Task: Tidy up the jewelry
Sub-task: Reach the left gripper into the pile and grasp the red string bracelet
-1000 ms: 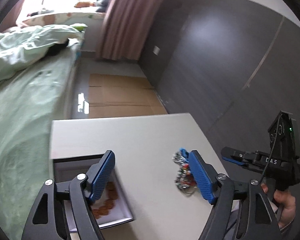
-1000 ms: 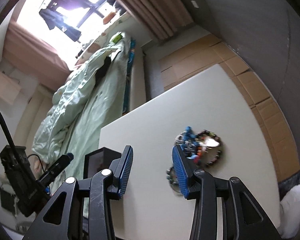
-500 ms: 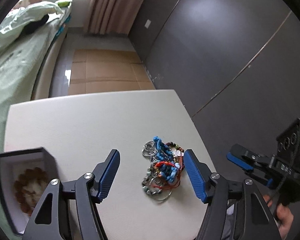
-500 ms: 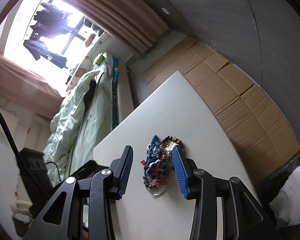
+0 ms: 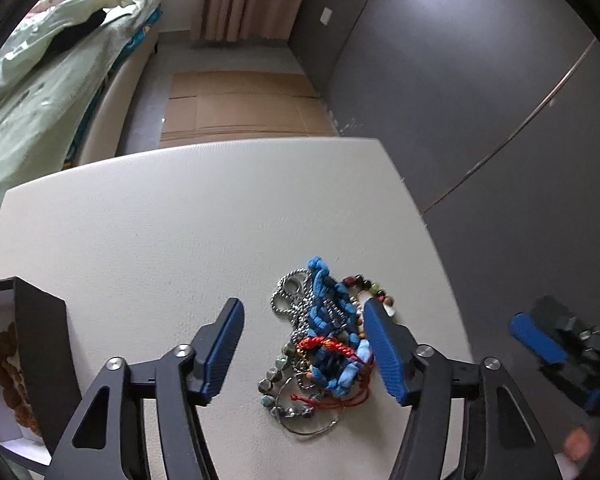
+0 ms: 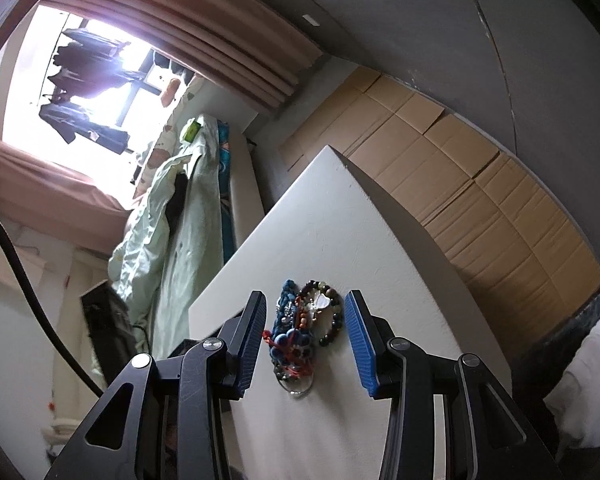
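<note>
jewelry pile point(image 5: 324, 340) lies lengthwise between wide-spread, empty left gripper point(image 5: 304, 344) and right gripper point(image 6: 306, 338).

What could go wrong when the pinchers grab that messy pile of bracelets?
1. The blue cord bracelet, red string bracelet and silver chain are tangled, so pinching one may drag the whole pile along.
2. The pile lies near the table's right edge, so a tug could spill beads off.
3. Both open grippers, left and right, aim at the same pile and might bump.
</note>
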Available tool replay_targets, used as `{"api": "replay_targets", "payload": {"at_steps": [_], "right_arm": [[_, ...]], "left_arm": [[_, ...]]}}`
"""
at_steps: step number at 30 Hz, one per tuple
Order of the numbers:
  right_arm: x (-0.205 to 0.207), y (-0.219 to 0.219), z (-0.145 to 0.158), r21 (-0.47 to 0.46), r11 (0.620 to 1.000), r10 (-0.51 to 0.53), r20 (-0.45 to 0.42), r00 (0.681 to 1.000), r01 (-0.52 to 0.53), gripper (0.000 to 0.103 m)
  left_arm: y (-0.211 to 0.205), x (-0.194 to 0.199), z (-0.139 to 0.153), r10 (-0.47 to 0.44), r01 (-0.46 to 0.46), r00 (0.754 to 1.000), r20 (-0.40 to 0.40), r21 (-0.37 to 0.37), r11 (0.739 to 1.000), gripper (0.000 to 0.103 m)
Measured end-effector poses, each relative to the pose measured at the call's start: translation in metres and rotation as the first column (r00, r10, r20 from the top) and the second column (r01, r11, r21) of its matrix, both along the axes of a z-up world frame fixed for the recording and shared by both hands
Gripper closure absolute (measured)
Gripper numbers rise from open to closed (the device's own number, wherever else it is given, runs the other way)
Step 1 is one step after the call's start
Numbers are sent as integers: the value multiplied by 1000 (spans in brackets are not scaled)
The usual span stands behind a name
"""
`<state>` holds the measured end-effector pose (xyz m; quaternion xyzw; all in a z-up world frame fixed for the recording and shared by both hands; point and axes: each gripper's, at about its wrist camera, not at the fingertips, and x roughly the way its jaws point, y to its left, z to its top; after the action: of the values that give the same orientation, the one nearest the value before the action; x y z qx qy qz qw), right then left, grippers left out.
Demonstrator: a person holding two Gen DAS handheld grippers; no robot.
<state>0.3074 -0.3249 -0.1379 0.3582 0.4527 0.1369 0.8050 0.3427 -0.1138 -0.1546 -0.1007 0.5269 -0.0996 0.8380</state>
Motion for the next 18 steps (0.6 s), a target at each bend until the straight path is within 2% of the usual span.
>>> {"api": "replay_targets", "payload": {"at_steps": [3,6,12,15,18], "right_arm": [[-1,-1,0,16,1000,6,4,1000,-6,61],[0,-4,0,24,1000,8,6,1000,-9,61],[-1,-3,1,32,999,15,9,1000,-15,61],[0,0,1,25,999,21,5,1000,-21,61],[3,4,-1,17,999,33,-4,999,-33,61]], "left_arm": [[1,-4,-7,7,-7,1000,-15,29,1000,61],[4,-7,-9,10,-10,999,-33,9,1000,64],[13,-12,-12,11,-17,996,-84,-77,997,86],[16,-16,-13,16,-29,994,-105,-125,992,87],[18,-20,-14,10,-29,993,-114,-168,985,93]]}}
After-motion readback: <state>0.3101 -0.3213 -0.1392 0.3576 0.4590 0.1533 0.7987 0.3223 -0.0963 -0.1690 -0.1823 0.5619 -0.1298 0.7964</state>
